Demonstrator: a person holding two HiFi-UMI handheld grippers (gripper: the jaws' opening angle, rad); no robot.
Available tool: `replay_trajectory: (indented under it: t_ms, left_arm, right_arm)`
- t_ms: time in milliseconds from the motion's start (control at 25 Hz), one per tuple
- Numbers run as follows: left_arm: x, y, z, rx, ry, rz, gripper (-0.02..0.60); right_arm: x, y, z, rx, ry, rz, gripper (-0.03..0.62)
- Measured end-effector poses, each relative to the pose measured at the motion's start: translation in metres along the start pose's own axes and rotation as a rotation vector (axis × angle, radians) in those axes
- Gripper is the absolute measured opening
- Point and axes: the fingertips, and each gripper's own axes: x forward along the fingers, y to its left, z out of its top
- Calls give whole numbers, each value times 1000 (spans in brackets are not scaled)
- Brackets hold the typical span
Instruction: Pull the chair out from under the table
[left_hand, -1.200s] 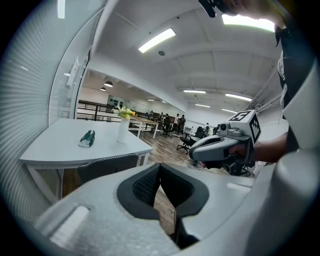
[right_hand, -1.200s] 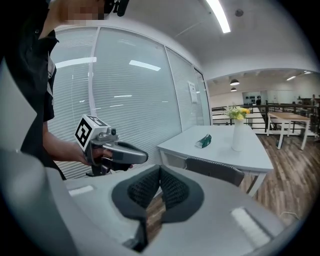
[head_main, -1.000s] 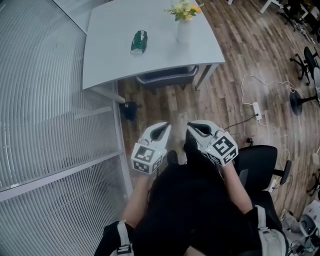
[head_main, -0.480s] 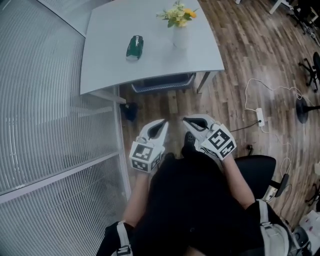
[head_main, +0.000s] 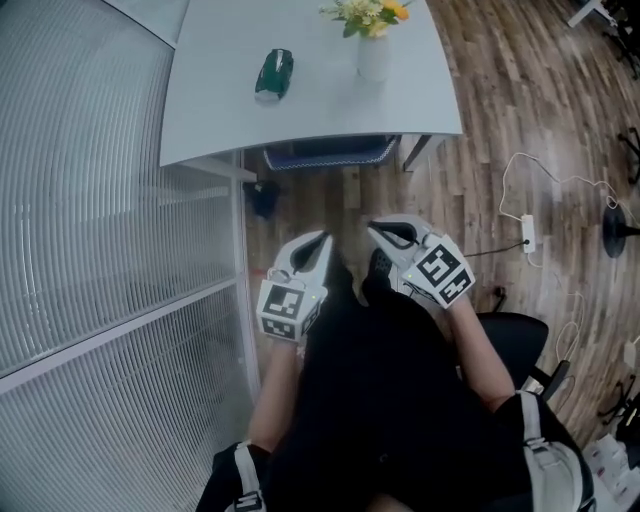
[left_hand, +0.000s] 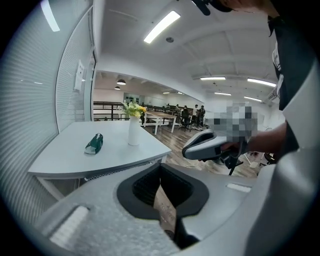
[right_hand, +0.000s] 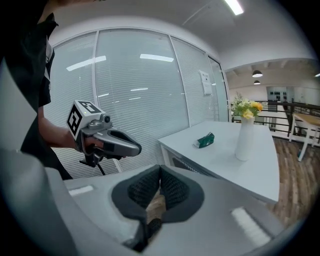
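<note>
One white vase (head_main: 372, 58) stands on the grey counter (head_main: 220, 120) and holds yellow flowers (head_main: 366, 14); a green packet (head_main: 274, 75) lies apart from it on the same top. Both the left gripper (head_main: 322, 239) and the right gripper (head_main: 373, 229) are held side by side before the person's body, over the wooden floor (head_main: 480, 150), aimed toward the counter and slightly down; each is closed with nothing between its jaws. The chair (head_main: 330, 153) sits tucked beneath the counter's near edge, well apart from both grippers.
</note>
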Motion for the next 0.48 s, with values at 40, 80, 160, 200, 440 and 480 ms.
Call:
replay_trajectory:
  t_ms: [40,80,160,200,440,480]
  left_arm:
    - [1,3,-1,-3,2,3,11]
    - [2,5,-1,-3,4,0,11]
    - [5,5,0,2,0,-17,12]
    - [8,6,2,8,-5,-28,12]
    - [34,19,10,70,-2,-97,12]
    - [39,22,10,100,9,-109,12]
  right_arm:
    - [2,-1,0,-8,6,0,3]
    - [3,-3,1,-14,12,-3,3]
    - [4,-5,1,-24,24,-14,3]
    - [5,-7,2,-28,31,-22,3]
    - [14,-21,4,-39,84,-87,21]
    - [16,-24,5,-40,92,-99,30]
